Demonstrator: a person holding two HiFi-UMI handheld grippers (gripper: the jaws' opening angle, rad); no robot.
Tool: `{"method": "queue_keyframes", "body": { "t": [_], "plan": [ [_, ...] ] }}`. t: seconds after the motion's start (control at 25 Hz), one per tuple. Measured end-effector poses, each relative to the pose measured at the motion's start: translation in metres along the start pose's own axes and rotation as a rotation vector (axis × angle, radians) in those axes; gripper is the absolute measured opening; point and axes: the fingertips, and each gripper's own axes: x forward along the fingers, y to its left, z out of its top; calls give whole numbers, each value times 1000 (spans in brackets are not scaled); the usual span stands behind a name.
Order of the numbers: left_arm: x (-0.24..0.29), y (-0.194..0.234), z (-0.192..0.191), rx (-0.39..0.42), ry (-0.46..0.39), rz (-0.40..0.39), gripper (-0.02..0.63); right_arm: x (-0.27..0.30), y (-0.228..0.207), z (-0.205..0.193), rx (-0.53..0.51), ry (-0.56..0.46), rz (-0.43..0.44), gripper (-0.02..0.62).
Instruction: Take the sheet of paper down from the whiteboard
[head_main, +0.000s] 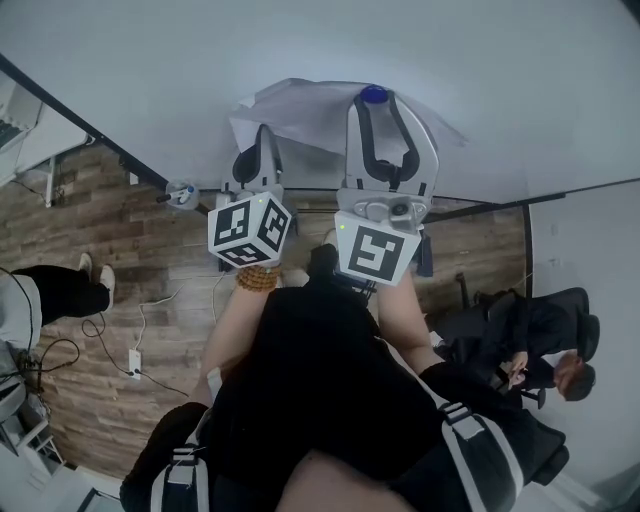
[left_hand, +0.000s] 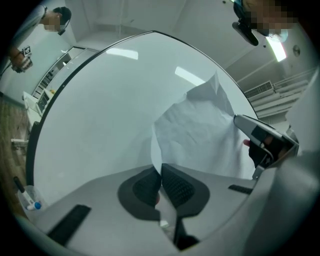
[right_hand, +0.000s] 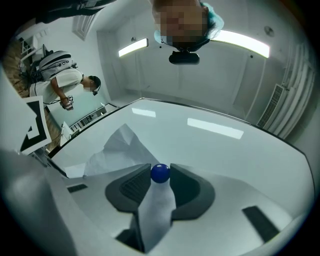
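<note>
Left tool (left_hand: 161, 176), hard up against its own camera: dark ribbed pads pressed together on the lower edge of the creased white sheet of paper (left_hand: 200, 130). The sheet bows away from the glossy white whiteboard (left_hand: 100, 110) on this side. Its near edge is lifted and curled, not lying flat.

Right tool (right_hand: 160, 169): jaws clamped on either side of a small blue ball-shaped magnet (right_hand: 160, 174), both pads touching it. A white strip runs down between the jaws below the ball. It is probably a fold of the same sheet, but I can't be sure. The rest of the sheet bunches up just beside this tool.

Head view: the sheet sits crumpled against the board. The left tool is at its lower left and the right tool at its upper right, with the magnet at the tips.

Progress, as a judgement:
- Both grasps are made and the left side reads as peeled off.
- The magnet looks to be the last thing pinning the sheet. No view shows whether it has left the board.
- Left to do: draw the magnet off, then carry the sheet clear.

Further out: a small clear pen cup (head_main: 180, 193) at the board's lower edge, the wood-plank floor (head_main: 120, 240) and a seated person in dark clothes (head_main: 540, 340) well apart.
</note>
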Motion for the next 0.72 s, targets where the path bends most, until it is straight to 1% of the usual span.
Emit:
{"method": "queue_keyframes", "body": {
  "t": [0.32,0.56,0.72],
  "plan": [
    [2,1,-4,-10,11,-17,12,-18,1,6,-1,13,-8,114],
    [-1,-2,-2,-18,-5,-59,12,-35,-1,19,1,22,-16,114],
    [4,0,0,-13,1,-80,12,-37,-1,22,3,38,-21,114]
  ]
}}
